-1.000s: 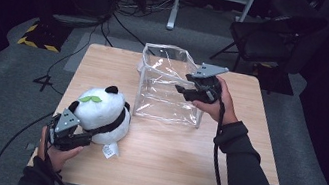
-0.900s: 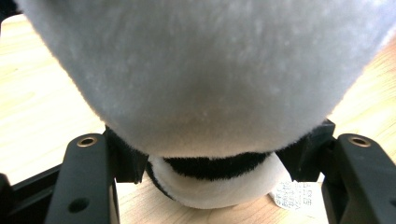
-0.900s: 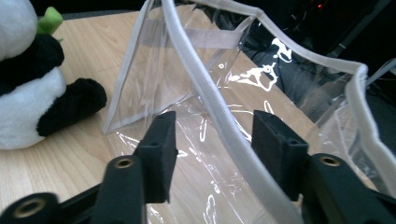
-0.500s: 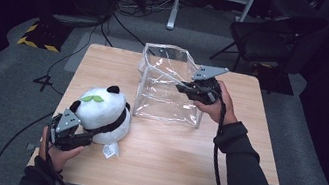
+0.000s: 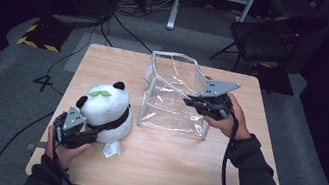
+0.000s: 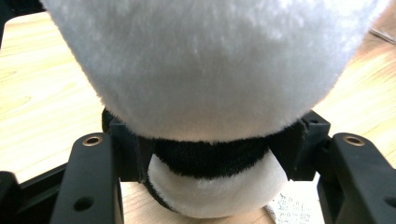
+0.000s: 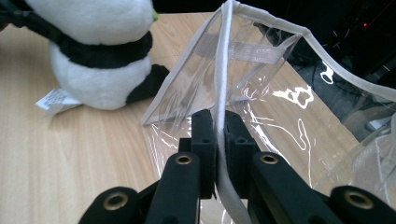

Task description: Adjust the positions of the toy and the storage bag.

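Wooden table [image 5: 160,168], seen from above, carrying a toy panda [image 5: 105,109] at its left and a clear plastic bag [image 5: 171,99] at its centre, the two standing just beside each other without visibly touching. Left gripper [image 5: 89,135], held in the person's left hand [image 5: 62,149] at the near left corner, is pinched on the panda's black neck band; in the left gripper view the band [image 6: 210,156] is squeezed between the two jaws, the white head bulging above them and the white body [image 6: 215,196] below. Right gripper [image 5: 190,101], held in the right hand [image 5: 226,120] at the bag's right side, has just closed its jaws onto the white-trimmed rim of the bag; in the right gripper view the trim [image 7: 220,140] runs straight between the two pressed jaws and rises to the bag's open top edge. Bag stands upright with its mouth open upward, its walls creased and glinting. A paper label [image 5: 111,150] lies flat on the wood at the panda's base. Small green leaf [image 5: 100,93] sits on top of the panda's head, between the black ears
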{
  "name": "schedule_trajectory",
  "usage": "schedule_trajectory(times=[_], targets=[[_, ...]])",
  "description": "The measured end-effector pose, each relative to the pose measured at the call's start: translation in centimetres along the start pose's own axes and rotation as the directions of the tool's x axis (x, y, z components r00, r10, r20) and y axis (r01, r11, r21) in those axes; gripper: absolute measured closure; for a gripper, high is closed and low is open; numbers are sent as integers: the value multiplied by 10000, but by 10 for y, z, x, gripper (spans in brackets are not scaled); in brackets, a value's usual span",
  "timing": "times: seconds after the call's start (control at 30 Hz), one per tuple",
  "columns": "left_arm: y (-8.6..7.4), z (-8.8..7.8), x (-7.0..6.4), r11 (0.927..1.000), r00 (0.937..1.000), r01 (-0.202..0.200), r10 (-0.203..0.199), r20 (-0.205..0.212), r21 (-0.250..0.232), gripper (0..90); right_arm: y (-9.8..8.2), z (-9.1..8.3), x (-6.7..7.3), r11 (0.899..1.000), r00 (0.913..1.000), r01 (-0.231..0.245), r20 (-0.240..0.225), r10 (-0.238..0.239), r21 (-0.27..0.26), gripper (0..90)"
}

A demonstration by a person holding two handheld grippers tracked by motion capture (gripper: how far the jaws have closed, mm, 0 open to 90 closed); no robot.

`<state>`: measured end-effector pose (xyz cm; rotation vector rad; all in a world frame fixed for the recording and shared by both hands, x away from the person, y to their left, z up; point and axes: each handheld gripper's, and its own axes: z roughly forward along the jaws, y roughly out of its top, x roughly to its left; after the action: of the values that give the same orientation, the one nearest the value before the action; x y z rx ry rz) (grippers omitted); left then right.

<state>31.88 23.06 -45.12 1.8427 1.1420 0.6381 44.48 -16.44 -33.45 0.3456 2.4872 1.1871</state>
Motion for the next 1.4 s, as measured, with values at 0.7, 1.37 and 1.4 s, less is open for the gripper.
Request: schedule_trajectory(times=[0.7,1.37,1.4], targets=[[10,20,-13,9999,9997,-101,103,227,-82,395,-16,-60,50,9990,9995,191,268,-180,-403,866],[7,12,-10,9987,9967,-492,500,640,-135,178,-96,-114,45,9876,9607,-1160,2403,1387,-1061,395],[7,11,-9,9986,9965,-508,518,662,-168,170,-104,-113,45,9880,9570,-1229,2524,1429,-932,378]])
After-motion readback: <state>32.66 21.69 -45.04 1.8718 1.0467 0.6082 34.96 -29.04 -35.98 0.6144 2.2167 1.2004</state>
